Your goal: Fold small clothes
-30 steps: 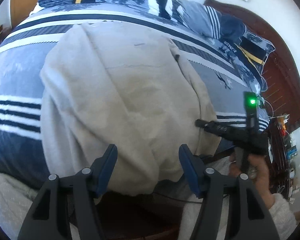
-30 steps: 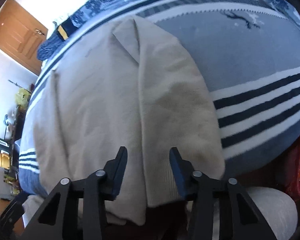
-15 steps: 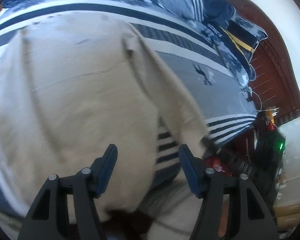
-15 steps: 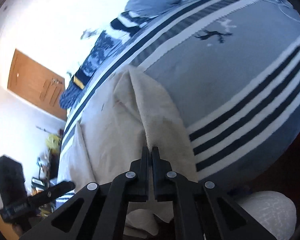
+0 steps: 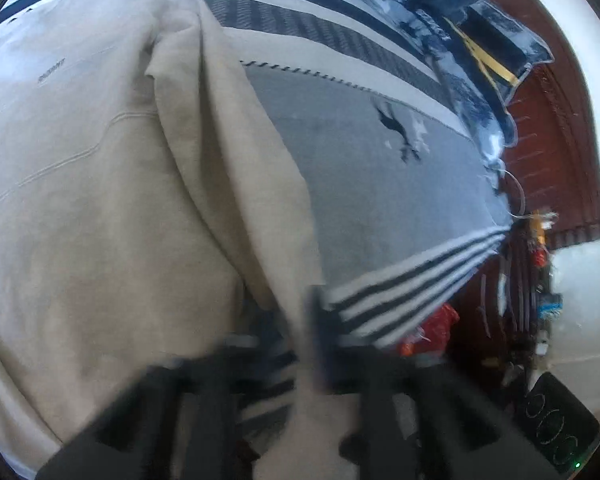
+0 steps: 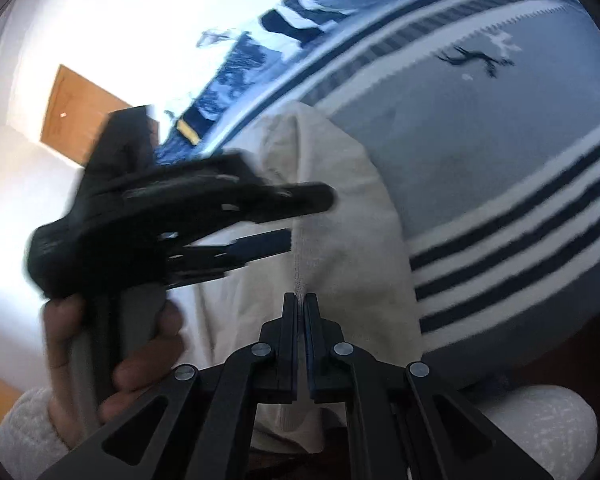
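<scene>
beige garment (image 5: 100, 208) spread on the striped bed cover (image 5: 380, 184), its right sleeve pulled into a ridge toward the near edge. right tool (image 6: 299, 304) pressed together, pinching the sleeve hem. left tool (image 5: 300, 344) blurred in its own view; jaws have just been closing on the same sleeve edge, apparently pinching it from the left. likely to slip: thin hem, two grips very close, uneven pull bunching the sleeve or dragging the whole garment off the near edge.
</scene>
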Action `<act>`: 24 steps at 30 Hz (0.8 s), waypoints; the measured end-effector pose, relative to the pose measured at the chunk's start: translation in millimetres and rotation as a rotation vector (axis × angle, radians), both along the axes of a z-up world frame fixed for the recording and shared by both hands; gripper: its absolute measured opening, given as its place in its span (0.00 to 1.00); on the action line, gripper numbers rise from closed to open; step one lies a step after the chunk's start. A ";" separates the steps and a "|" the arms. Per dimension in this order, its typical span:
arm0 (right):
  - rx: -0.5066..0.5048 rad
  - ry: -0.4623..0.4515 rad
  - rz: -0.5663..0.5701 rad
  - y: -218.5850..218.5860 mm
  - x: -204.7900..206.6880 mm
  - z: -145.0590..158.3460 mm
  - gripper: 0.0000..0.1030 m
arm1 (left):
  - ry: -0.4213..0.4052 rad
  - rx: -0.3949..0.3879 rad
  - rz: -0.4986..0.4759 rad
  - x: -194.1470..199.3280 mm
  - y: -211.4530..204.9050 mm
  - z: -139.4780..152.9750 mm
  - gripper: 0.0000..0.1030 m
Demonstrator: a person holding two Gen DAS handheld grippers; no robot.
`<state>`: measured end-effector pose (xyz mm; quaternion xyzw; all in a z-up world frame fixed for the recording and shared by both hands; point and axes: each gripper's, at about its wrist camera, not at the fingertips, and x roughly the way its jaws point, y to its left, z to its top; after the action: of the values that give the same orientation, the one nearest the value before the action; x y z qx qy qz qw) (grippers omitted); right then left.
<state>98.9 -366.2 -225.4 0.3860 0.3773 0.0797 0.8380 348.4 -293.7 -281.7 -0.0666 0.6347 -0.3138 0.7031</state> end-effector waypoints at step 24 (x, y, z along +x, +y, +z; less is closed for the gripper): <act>-0.032 -0.056 0.533 245.8 67.6 56.2 0.19 | 0.044 -0.063 0.400 -6.4 322.6 3.2 0.04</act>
<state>166.4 -120.4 -169.2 0.2572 0.4434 0.3021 0.8037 342.0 28.9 -278.5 -0.2200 0.6137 -0.1863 0.7350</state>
